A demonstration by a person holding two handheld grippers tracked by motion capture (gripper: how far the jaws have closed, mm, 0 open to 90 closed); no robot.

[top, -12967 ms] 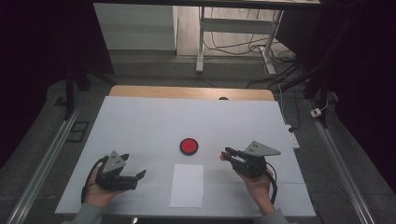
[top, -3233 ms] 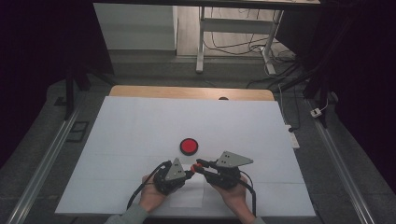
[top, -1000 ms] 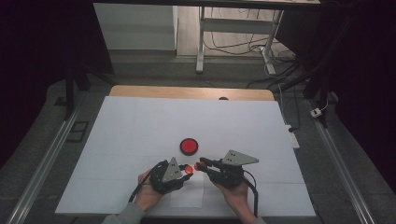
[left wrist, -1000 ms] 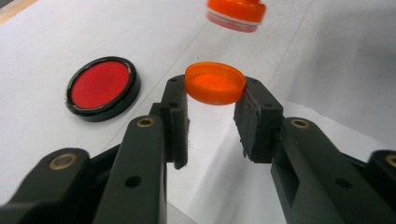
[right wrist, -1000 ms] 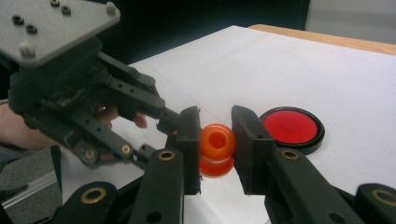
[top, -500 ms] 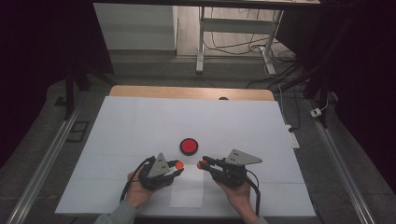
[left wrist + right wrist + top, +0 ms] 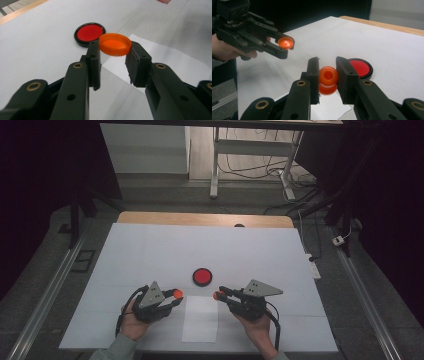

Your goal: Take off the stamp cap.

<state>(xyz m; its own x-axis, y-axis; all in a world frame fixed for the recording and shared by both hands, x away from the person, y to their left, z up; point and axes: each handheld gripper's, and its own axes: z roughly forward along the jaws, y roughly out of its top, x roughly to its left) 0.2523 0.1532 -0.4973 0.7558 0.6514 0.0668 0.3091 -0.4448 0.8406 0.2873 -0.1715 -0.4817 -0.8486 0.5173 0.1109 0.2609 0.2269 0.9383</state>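
Cap (image 7: 115, 44) and neck piece (image 7: 328, 79) are now apart, each pinched in its own gripper above the table (image 7: 150, 250) — and that is where trouble could start. The left gripper (image 7: 113, 60) holds the cap only by its rim, at the very tips of its jaws, so a small twist or a bump might flip it out and send it rolling over the edge. The right gripper (image 7: 327, 75) is clamped on the neck piece more deeply, yet the part is round and smooth and could pivot between the pads if it is pushed sideways. Bringing the two together off-axis would likely cross the thread or knock one loose. The cap is a shallow orange disc, open side up, glossy, slightly translucent; the neck piece is orange too — a short ribbed spout with a hole in its end. Both hang just above a white sheet (image 7: 201, 324), with a red disc (image 7: 202, 276) in a black ring lying near, beyond them.
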